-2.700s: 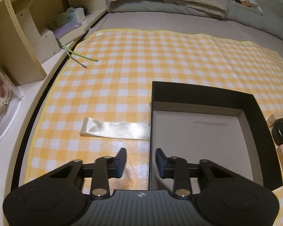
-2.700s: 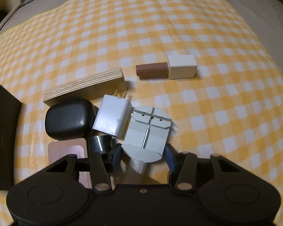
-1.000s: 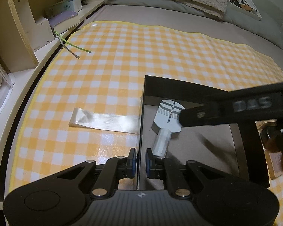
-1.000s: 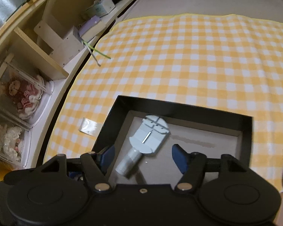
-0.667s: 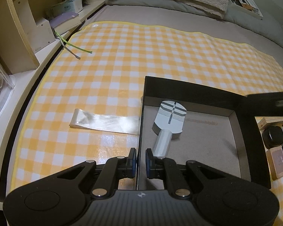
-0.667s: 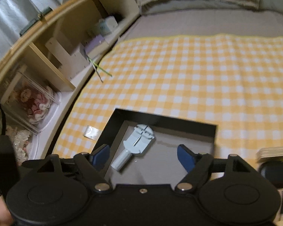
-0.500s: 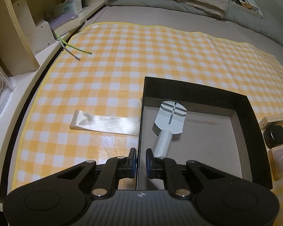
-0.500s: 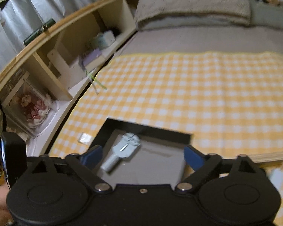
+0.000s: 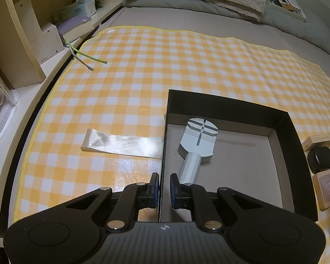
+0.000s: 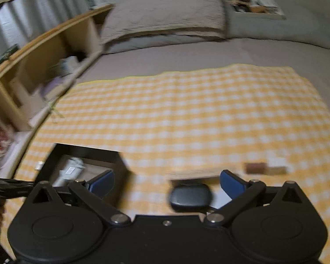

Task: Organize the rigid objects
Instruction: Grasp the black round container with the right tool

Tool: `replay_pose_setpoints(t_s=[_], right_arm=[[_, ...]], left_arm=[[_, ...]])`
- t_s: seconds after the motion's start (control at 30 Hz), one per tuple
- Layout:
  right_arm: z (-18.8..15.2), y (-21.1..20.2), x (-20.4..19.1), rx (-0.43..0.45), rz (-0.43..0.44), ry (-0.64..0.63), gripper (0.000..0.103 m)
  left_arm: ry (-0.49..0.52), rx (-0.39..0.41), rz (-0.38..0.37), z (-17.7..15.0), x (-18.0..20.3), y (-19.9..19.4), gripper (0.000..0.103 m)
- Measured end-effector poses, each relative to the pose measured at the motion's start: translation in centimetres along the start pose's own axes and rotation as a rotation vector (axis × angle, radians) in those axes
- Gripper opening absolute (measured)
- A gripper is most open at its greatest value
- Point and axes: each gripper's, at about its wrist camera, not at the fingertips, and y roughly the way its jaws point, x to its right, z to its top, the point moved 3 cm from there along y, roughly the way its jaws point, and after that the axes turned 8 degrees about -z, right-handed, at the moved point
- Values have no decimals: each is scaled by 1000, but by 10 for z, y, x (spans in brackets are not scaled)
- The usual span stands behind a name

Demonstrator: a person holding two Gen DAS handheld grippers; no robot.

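Left gripper is pinched on the near left wall of the black box, steadying it, and 1 item is already in: the grey watch-link tool lies on the box floor. Right gripper has its jaws opening, nothing between them, aimed at the leftover pile beside the box. The fetch step looks underway. Next it needs to line up on 1 piece, likely the black case dead ahead, and straddle it before closing.
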Motion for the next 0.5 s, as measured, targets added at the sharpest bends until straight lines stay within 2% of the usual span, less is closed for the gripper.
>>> replay_pose_setpoints(t_s=[0.17,0.37,0.43,0.5], right_arm=[[-17,9,48,-69,-111,67,103],[-45,30,107,-236,-234,152,102],[-55,36,121,-260,-251,147,98],[-65,43,133,-301,-257,152,85]], left_arm=[[8,3,2,0,0,1,12],[10,0,3,-2,0,2,12],[12,-2,6,-2,1,2,12],[14,-4,9,-3,2,3,12]])
